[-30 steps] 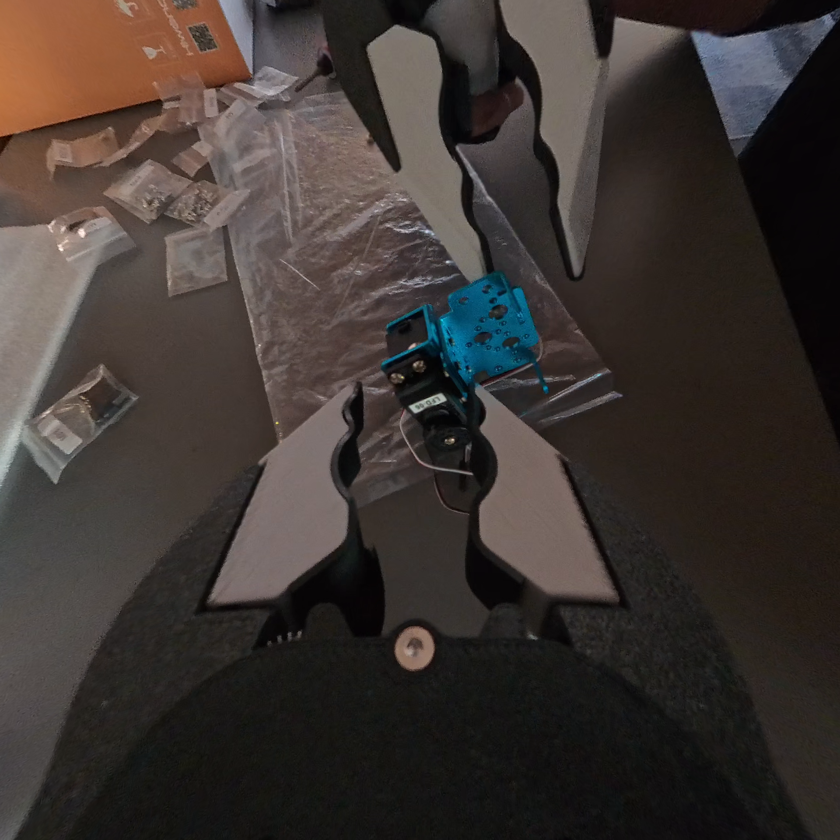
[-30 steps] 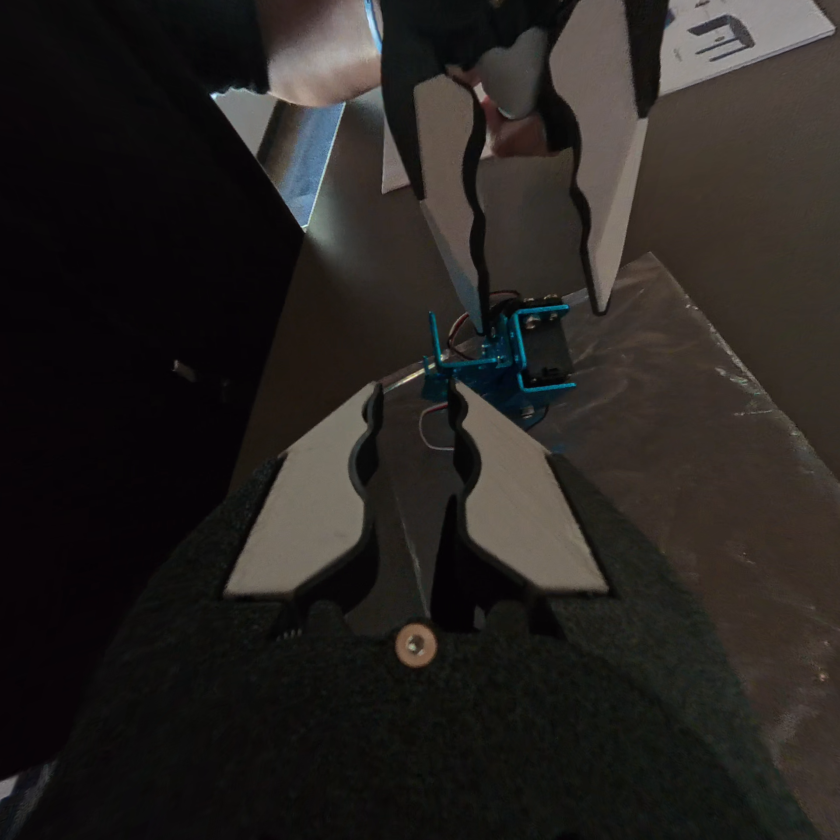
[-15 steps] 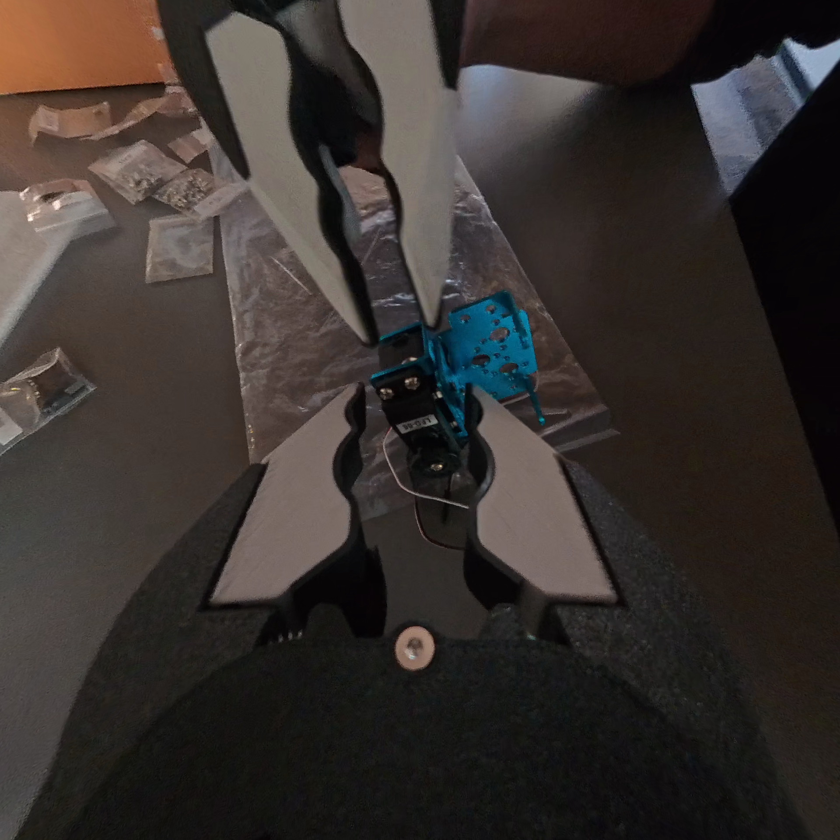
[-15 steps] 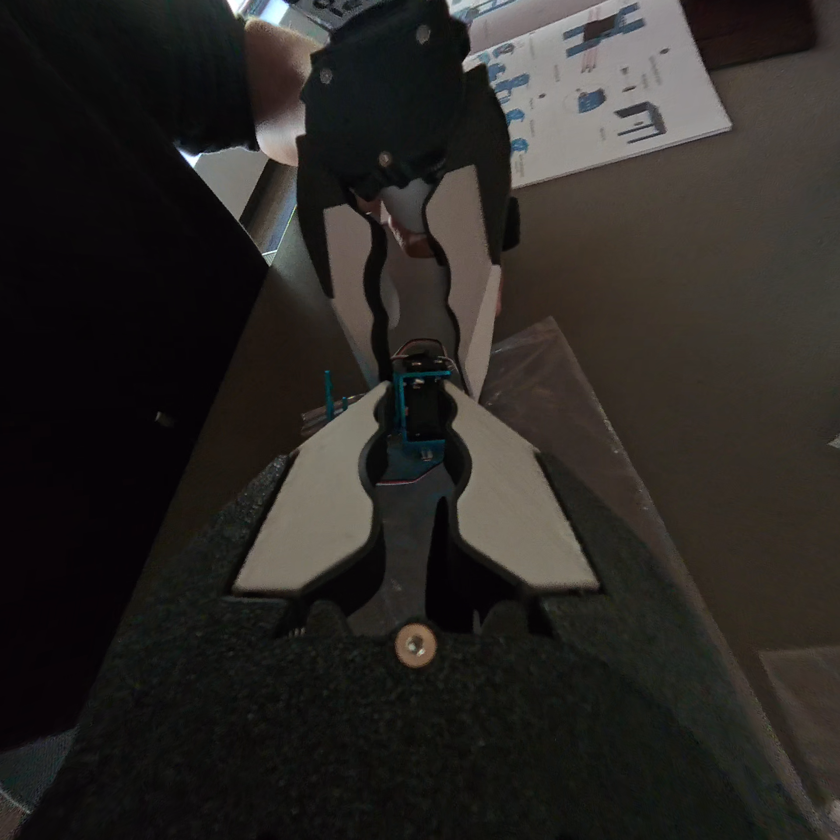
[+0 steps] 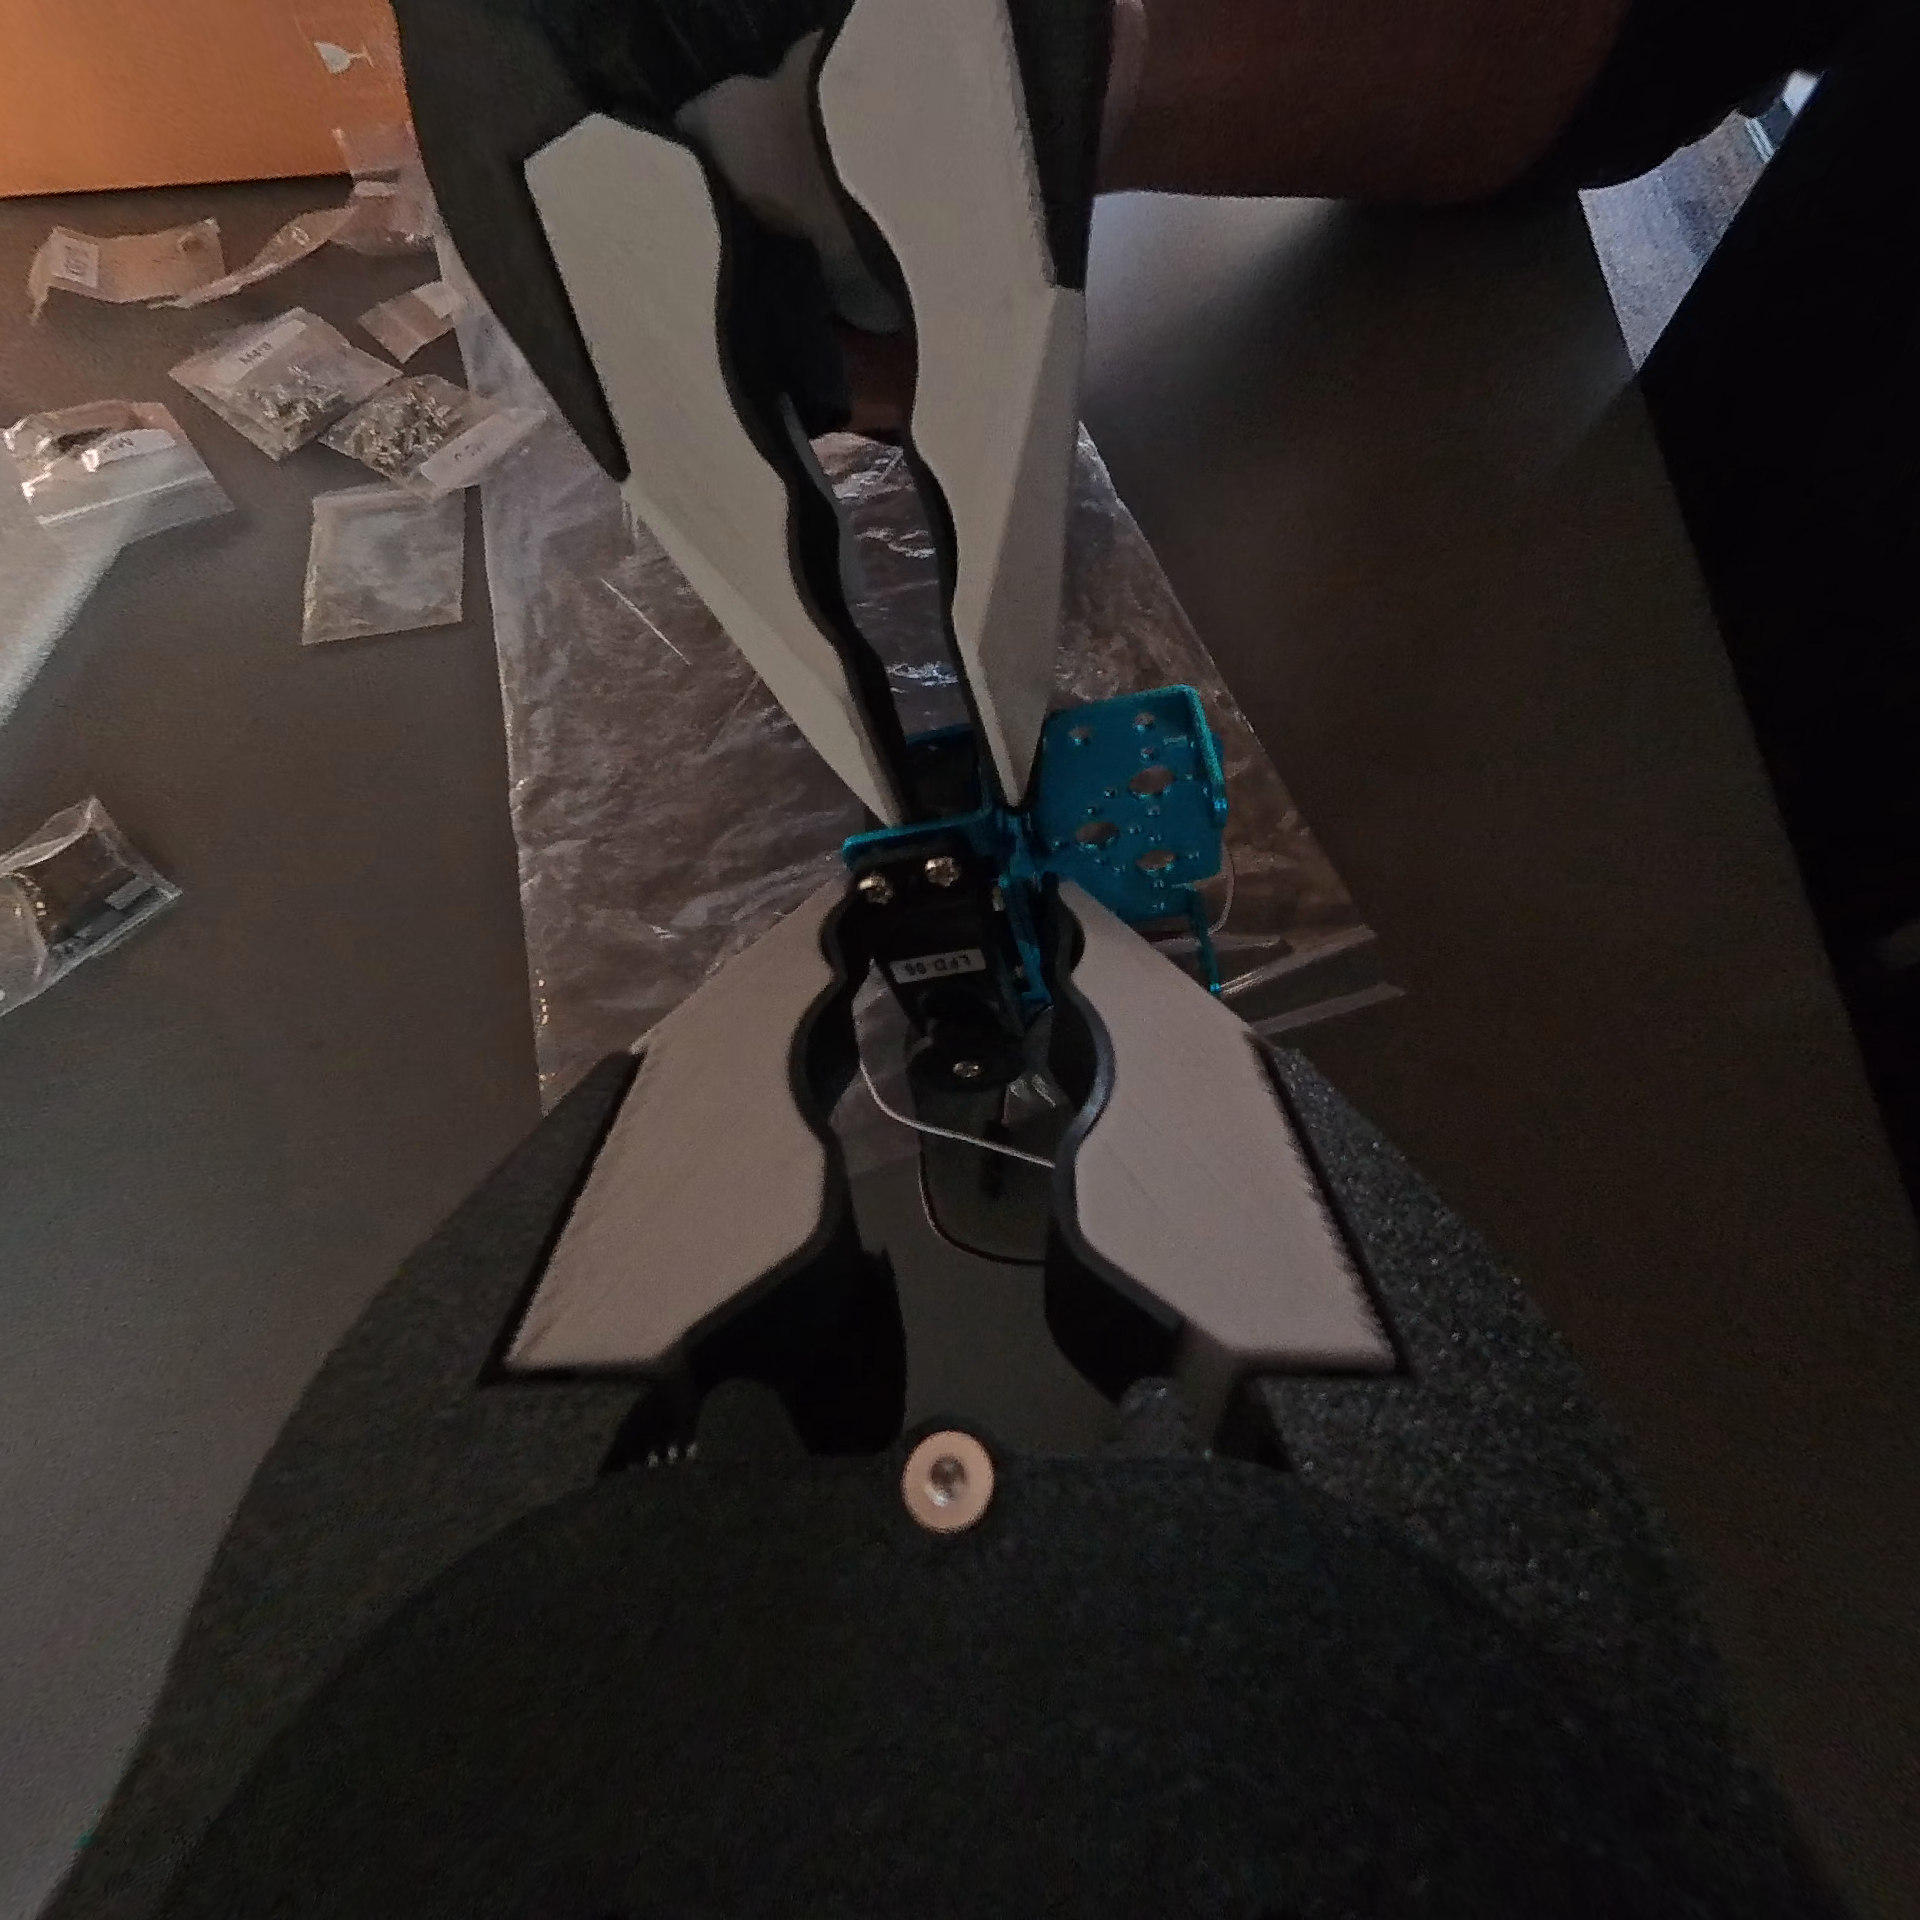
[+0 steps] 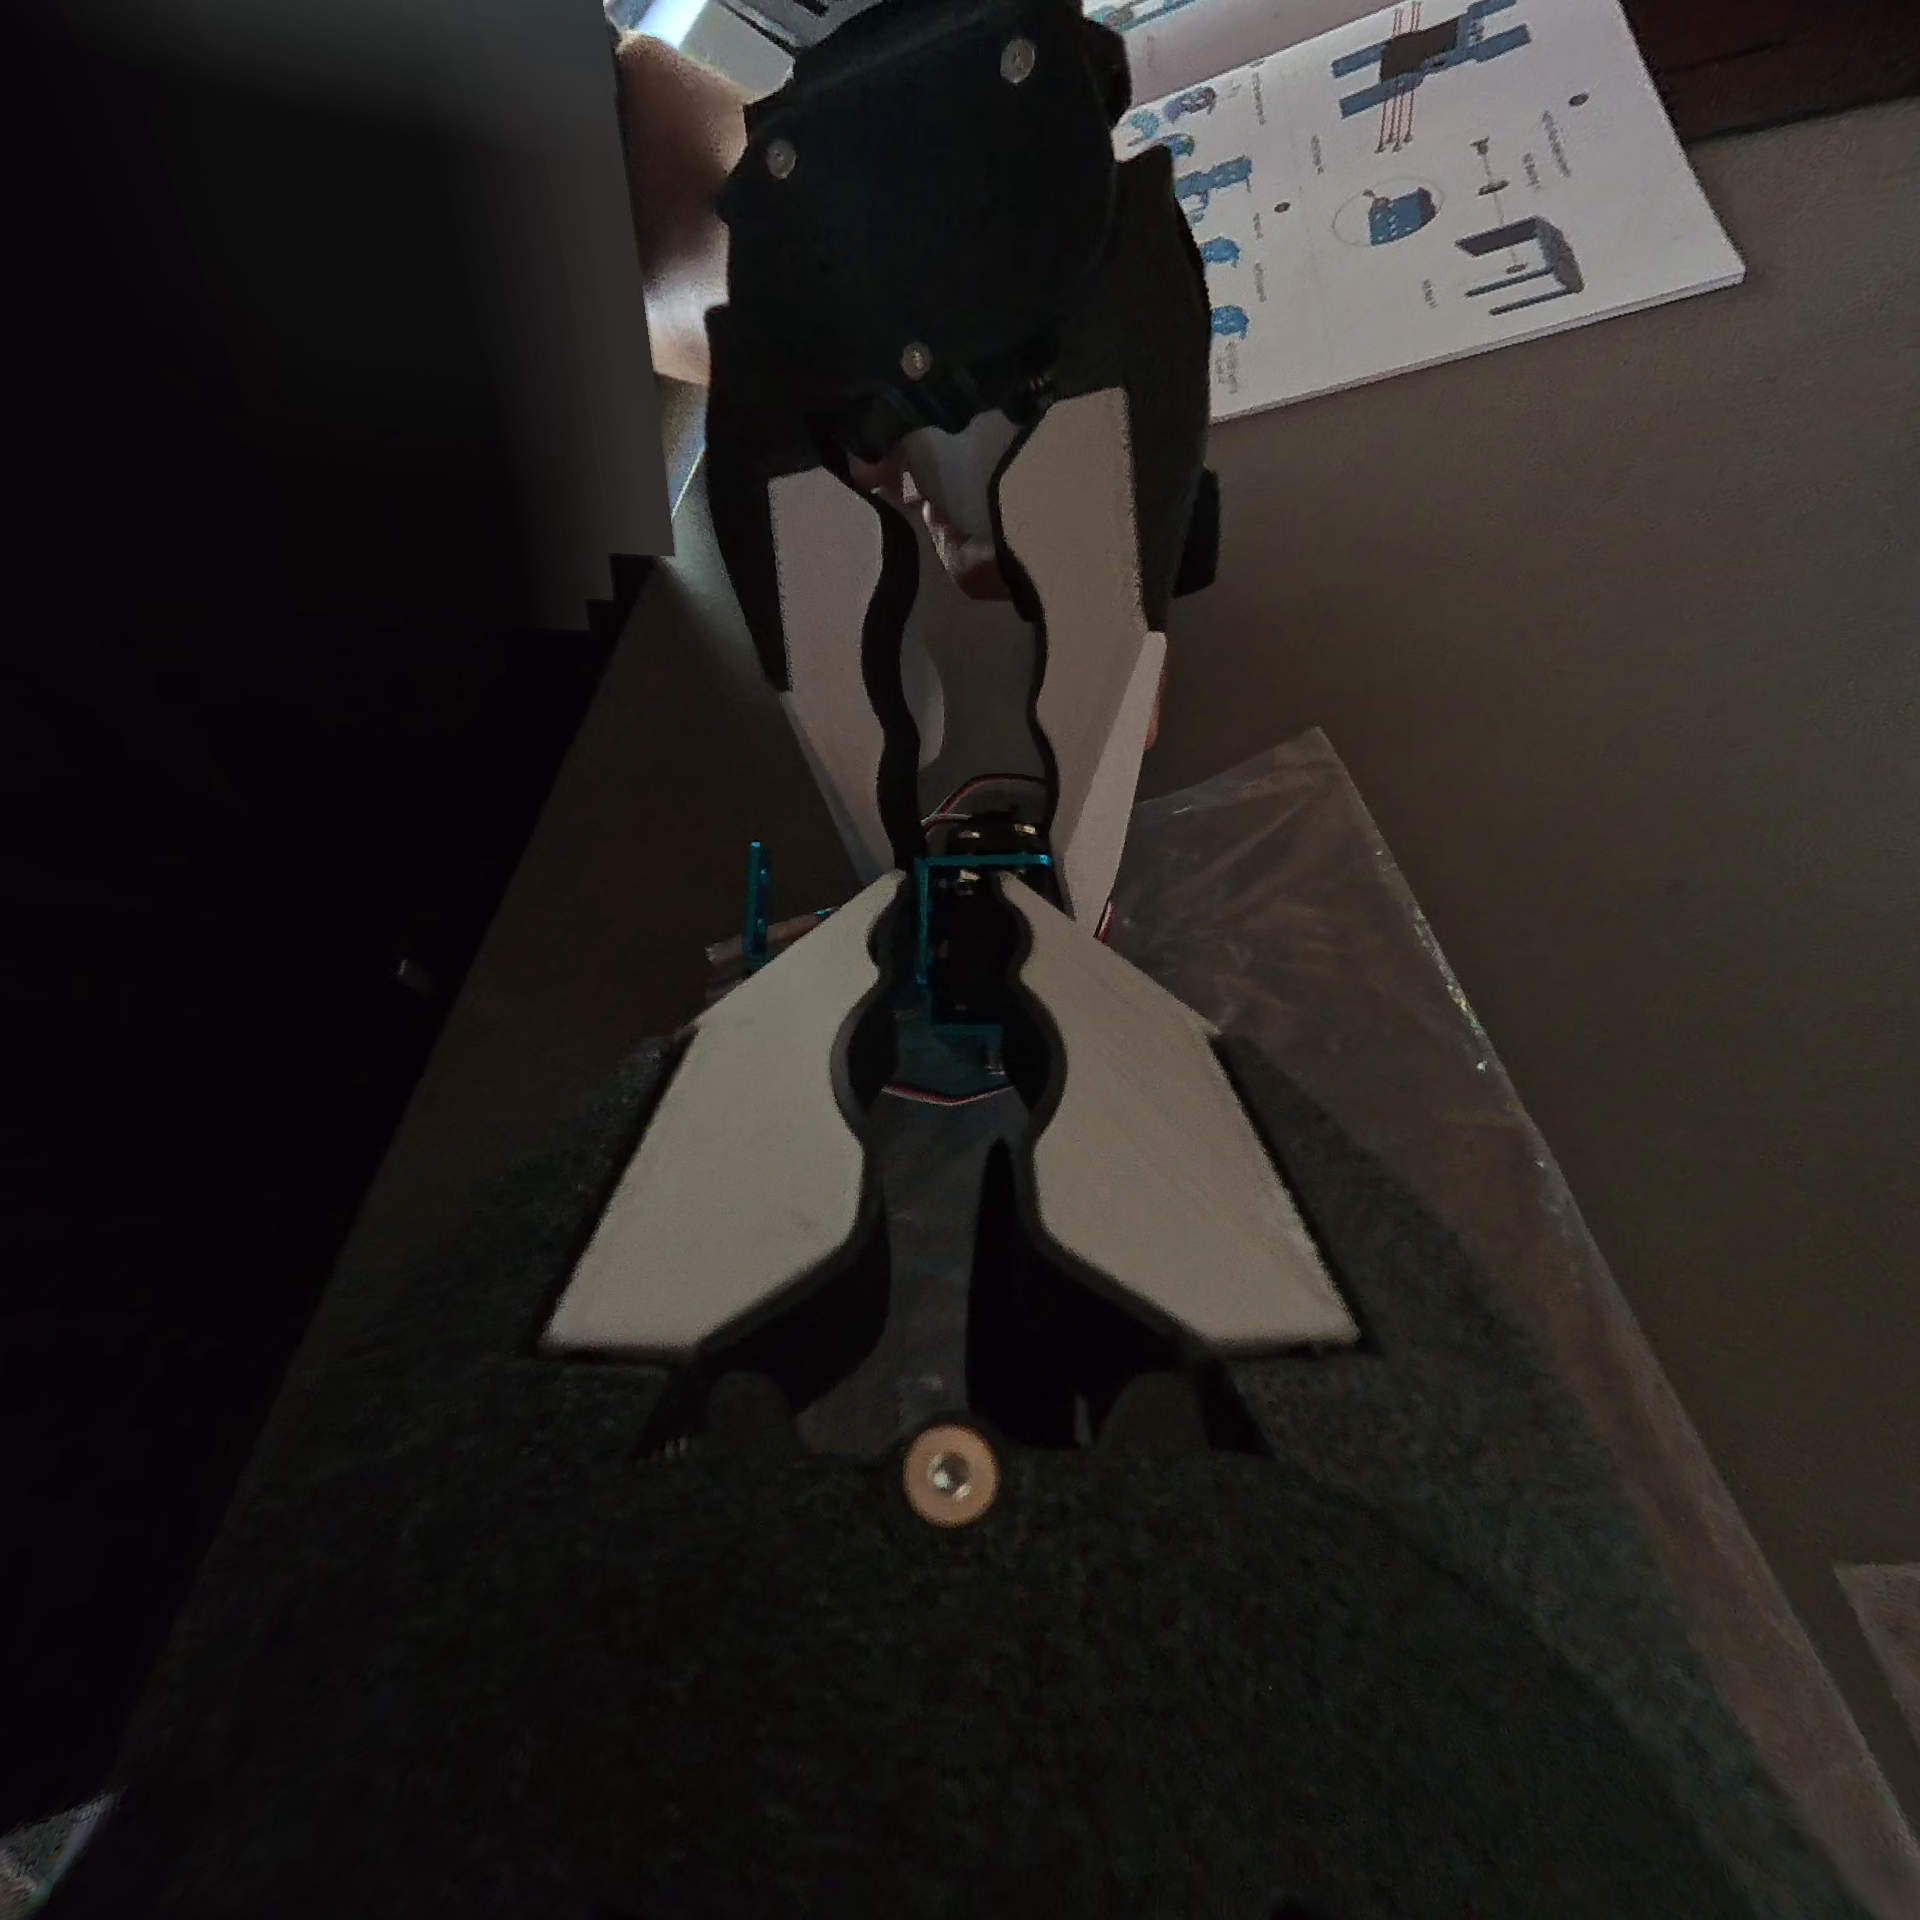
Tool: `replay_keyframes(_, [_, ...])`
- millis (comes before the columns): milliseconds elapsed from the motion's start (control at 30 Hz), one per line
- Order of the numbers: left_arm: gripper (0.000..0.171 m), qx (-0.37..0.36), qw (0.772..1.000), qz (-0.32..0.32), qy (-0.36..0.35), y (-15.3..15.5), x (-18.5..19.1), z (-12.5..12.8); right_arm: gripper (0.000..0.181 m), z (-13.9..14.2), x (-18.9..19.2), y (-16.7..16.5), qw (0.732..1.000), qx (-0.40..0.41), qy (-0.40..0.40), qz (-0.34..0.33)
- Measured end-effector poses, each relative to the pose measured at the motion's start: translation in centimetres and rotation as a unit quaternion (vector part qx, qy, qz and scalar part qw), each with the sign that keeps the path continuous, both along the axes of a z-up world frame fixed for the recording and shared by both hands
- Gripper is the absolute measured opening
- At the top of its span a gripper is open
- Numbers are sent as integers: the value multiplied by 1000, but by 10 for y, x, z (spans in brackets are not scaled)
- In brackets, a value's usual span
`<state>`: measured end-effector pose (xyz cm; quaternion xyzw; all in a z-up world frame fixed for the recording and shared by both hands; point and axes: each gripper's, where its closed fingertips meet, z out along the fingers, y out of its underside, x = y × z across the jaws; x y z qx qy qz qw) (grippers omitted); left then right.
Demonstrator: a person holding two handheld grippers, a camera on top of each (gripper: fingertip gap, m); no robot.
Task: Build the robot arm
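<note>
The left gripper and the right gripper each have their fingers closed on the small black servo in its blue perforated metal bracket, held just above the clear plastic sheet on the dark table. Opposed pulls might twist the bracket or snag its thin wires

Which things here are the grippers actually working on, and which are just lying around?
In hand:
left gripper and right gripper, both around the blue bracket with black motor

Lying about:
small parts bags
plastic sheet
instruction sheet
orange box
</note>
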<state>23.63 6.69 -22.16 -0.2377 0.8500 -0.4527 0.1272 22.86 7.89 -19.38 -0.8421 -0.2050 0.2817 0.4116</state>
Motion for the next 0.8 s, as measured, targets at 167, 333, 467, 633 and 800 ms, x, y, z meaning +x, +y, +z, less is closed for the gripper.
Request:
replay_keyframes(167, [32, 3, 1000, 2, -4, 0, 0, 0, 10, 0, 0, 0, 998, 34, -51, -14])
replay_keyframes(333, [32, 5, 1000, 1, -7, 0, 0, 0, 9, 1, 0, 0, 990, 69, -118, -19])
replay_keyframes(467, [32, 8, 1000, 1, -11, 0, 0, -1, 8, 1, -1, 0, 986, 88, -139, -15])
replay_keyframes(633, [32, 8, 1000, 3, -11, 0, -1, -1, 8, 2, -2, 0, 973, 129, -189, -8])
replay_keyframes(800, [32, 15, 1000, 0, -23, -1, -2, 0, 9, 2, -3, -2, 982, 112, -153, -20])
